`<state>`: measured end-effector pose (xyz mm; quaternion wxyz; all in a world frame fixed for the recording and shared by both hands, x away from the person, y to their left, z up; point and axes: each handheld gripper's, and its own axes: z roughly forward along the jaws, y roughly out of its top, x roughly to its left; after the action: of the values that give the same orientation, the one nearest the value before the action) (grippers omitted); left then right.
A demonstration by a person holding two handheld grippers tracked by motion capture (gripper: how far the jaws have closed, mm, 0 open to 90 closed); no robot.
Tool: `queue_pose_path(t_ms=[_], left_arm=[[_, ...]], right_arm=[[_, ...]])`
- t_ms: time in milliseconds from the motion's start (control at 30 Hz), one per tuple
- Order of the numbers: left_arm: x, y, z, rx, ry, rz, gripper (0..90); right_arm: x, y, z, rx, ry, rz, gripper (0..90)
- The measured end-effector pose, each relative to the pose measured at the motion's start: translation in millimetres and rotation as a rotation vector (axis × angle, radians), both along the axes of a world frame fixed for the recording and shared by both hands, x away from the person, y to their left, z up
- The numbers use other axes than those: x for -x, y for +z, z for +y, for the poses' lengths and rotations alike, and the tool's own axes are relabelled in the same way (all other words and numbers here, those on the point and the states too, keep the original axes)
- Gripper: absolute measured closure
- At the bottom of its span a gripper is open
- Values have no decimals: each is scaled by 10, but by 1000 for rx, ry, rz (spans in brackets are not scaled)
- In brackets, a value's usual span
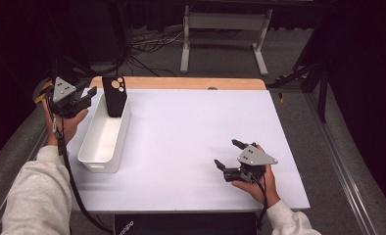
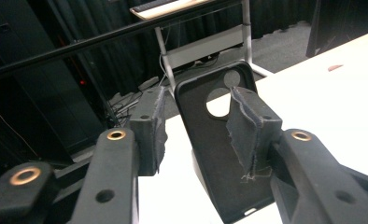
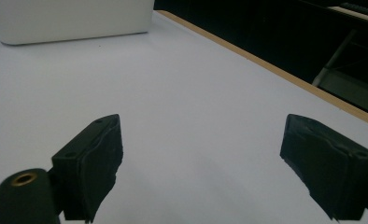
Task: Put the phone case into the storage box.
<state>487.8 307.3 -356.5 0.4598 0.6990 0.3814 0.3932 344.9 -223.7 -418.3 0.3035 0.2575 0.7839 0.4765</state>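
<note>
A black phone case (image 1: 115, 95) stands on end in the far end of a white bin (image 1: 103, 142), leaning on the bin's wall. My left gripper (image 1: 89, 96) is held above the bin's left side, jaws pointing at the case. In the left gripper view the case (image 2: 210, 154) shows its inner side and camera cut-out between the jaws of the left gripper (image 2: 198, 100); a clear gap separates the left pad from the case, so the gripper is open. My right gripper (image 1: 227, 153) rests low over the table at the near right, open, with nothing between the jaws of the right gripper (image 3: 203, 126).
The white table (image 1: 181, 127) has a wooden strip (image 1: 181, 82) along its far edge. Beyond it stand a grey metal frame (image 1: 225, 22) and cables on the floor. The white bin (image 3: 70, 18) lies far off in the right gripper view.
</note>
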Motion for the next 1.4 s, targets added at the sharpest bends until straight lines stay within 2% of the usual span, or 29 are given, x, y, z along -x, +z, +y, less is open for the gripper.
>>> queue_pose_path(t_ms=[200, 300, 467, 567, 667, 833, 1000, 1033, 1100, 1167, 1333, 1400], left_arm=[[14, -15, -39, -3, -18, 9, 539], [20, -15, -44, 12, -28, 14, 527], [29, -15, -71, 8, -21, 19, 456], [61, -11, -97, 7, -38, 22, 422], [95, 3, -123, -6, -31, 17, 338], [175, 66, -171, -6, -41, -3, 263], [270, 107, -215, 30, -81, -32, 171], [285, 110, -224, 42, -96, -27, 153], [302, 112, -257, 31, -95, -35, 126], [310, 113, -281, 25, -105, -25, 110], [344, 109, -323, 28, -154, -20, 53], [356, 110, -326, 44, -162, -25, 43]], right_arm=[[-4, -4, 2, 3, 4, 2, 137], [-9, -8, -1, 6, 2, 3, 137], [-12, -2, -2, 2, 8, 3, 137], [-11, -4, -5, 4, 17, 5, 137], [-9, -6, -9, 3, 19, 3, 138], [2, 17, -38, -7, 16, -8, 138], [17, 38, -59, -15, 11, -15, 138], [20, 42, -60, -16, 10, -15, 138], [21, 50, -61, -17, 11, -18, 138], [21, 51, -63, -15, 9, -21, 138], [25, 47, -70, -17, 4, -27, 145], [25, 53, -65, -24, 6, -24, 145]])
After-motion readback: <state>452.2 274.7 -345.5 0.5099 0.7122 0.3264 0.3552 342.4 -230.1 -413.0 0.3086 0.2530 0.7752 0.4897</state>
